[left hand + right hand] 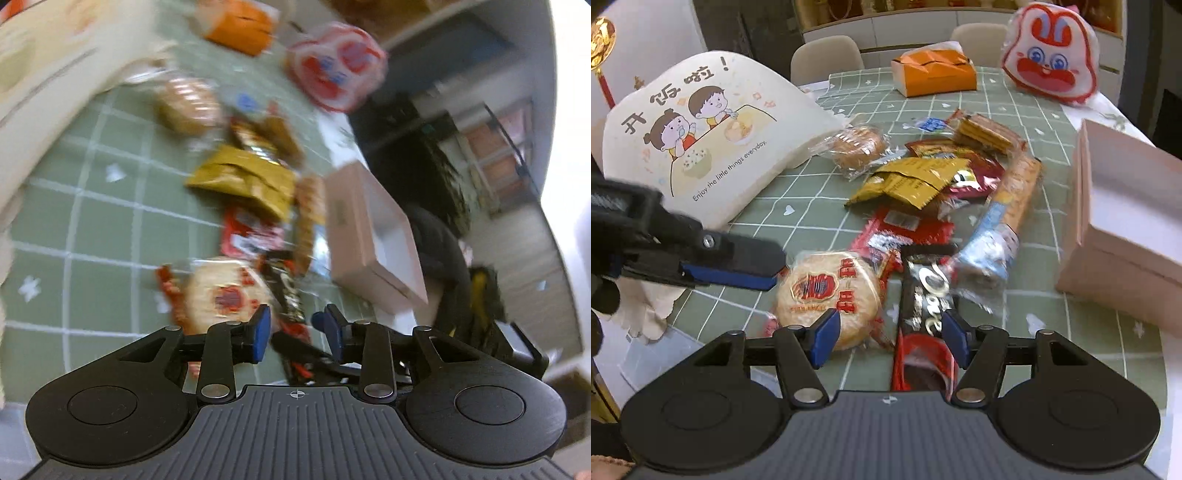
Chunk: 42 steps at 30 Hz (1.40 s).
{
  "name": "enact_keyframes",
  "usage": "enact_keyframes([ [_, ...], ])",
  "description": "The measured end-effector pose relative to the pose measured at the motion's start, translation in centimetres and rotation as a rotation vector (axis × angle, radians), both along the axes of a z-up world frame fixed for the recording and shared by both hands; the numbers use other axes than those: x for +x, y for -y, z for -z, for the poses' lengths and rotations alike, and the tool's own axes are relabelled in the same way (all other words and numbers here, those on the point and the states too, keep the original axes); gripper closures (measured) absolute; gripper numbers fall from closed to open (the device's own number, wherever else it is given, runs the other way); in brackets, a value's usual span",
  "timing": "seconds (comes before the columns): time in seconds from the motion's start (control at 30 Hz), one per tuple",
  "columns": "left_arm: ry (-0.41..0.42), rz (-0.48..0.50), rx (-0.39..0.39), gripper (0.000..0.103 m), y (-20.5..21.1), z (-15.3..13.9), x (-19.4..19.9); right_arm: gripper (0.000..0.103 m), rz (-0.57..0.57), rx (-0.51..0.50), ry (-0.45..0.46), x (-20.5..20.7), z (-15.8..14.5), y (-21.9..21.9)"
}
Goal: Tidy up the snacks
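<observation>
A heap of wrapped snacks lies on the green checked tablecloth. Nearest are a round rice cracker and a black-and-red bar. Behind them lie a yellow packet, a red packet, a biscuit tube and a small bun. My right gripper is open low over the near edge, its jaws either side of the bar's near end. My left gripper is open and empty above the cracker; its fingers show at the left of the right wrist view.
An open pink box stands at the right, also seen in the left wrist view. A cream cartoon-printed bag stands at the left. An orange tissue box and a rabbit-face pouch are at the back. Chairs stand beyond.
</observation>
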<state>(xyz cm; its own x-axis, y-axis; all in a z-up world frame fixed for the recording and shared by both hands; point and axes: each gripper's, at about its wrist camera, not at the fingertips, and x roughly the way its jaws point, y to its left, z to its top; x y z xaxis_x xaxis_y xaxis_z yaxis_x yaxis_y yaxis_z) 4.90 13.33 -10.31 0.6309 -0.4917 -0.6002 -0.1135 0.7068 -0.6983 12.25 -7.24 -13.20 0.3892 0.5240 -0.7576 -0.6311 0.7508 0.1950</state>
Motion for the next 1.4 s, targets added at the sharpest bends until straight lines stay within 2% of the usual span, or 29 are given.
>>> enact_keyframes([
  [0.07, -0.004, 0.026, 0.057, 0.067, 1.2, -0.3, 0.5, 0.04, 0.013, -0.008, 0.003, -0.2, 0.2, 0.6],
  [0.17, -0.016, 0.002, 0.107, 0.067, 1.2, -0.4, 0.8, 0.038, 0.06, -0.008, -0.005, -0.4, 0.4, 1.8],
  [0.27, -0.043, -0.049, 0.197, 0.067, 0.2, -0.2, 1.3, 0.028, 0.096, -0.011, 0.009, -0.5, 0.1, 3.2],
  [0.37, -0.059, -0.088, 0.249, 0.067, -0.6, 0.2, 2.7, 0.021, 0.076, -0.015, 0.023, -0.9, -0.4, 3.8],
  [0.47, -0.07, -0.107, 0.243, 0.067, -1.0, 0.4, 3.7, 0.019, 0.035, -0.034, 0.039, -1.7, -0.4, 3.5],
  [0.53, -0.066, -0.096, 0.23, 0.067, -0.8, 0.4, 4.0, 0.019, 0.036, -0.055, 0.041, -2.1, 0.0, 3.3],
  [0.63, -0.068, -0.079, 0.252, 0.067, -0.5, 0.4, 3.9, 0.018, 0.058, -0.066, 0.014, -2.0, 0.7, 3.6],
  [0.8, -0.076, -0.177, 0.223, 0.067, -1.8, 0.1, 4.5, 0.013, 0.125, -0.065, -0.023, -1.3, 1.7, 4.6],
  [0.9, -0.067, -0.241, 0.243, 0.067, -3.3, -0.9, 6.8, 0.011, 0.137, -0.052, -0.033, -1.2, 1.7, 4.9],
  [1.03, -0.021, -0.321, 0.376, 0.067, -5.5, -2.2, 11.1, 0.001, 0.123, -0.038, -0.055, -1.1, 1.9, 4.8],
  [1.1, -0.012, -0.368, 0.456, 0.067, -6.7, -2.2, 13.6, 0.0, 0.141, -0.025, -0.07, -0.9, 1.9, 4.9],
  [1.17, -0.018, -0.392, 0.499, 0.067, -7.7, -1.6, 15.8, 0.0, 0.18, 0.004, -0.091, -0.7, 1.8, 5.2],
  [1.23, -0.03, -0.374, 0.514, 0.067, -8.2, -1.2, 18.0, 0.0, 0.195, 0.005, -0.097, -0.6, 1.8, 5.0],
  [1.33, -0.039, -0.327, 0.566, 0.067, -8.1, -0.6, 20.6, 0.0, 0.134, -0.075, -0.072, -0.8, 1.8, 4.0],
  [1.37, -0.044, -0.305, 0.581, 0.069, -7.9, -0.3, 21.0, 0.002, 0.114, -0.102, -0.065, -0.8, 1.8, 3.6],
  [1.4, -0.052, -0.283, 0.593, 0.07, -7.7, 0.0, 21.3, 0.009, 0.1, -0.129, -0.058, -0.8, 1.7, 3.3],
])
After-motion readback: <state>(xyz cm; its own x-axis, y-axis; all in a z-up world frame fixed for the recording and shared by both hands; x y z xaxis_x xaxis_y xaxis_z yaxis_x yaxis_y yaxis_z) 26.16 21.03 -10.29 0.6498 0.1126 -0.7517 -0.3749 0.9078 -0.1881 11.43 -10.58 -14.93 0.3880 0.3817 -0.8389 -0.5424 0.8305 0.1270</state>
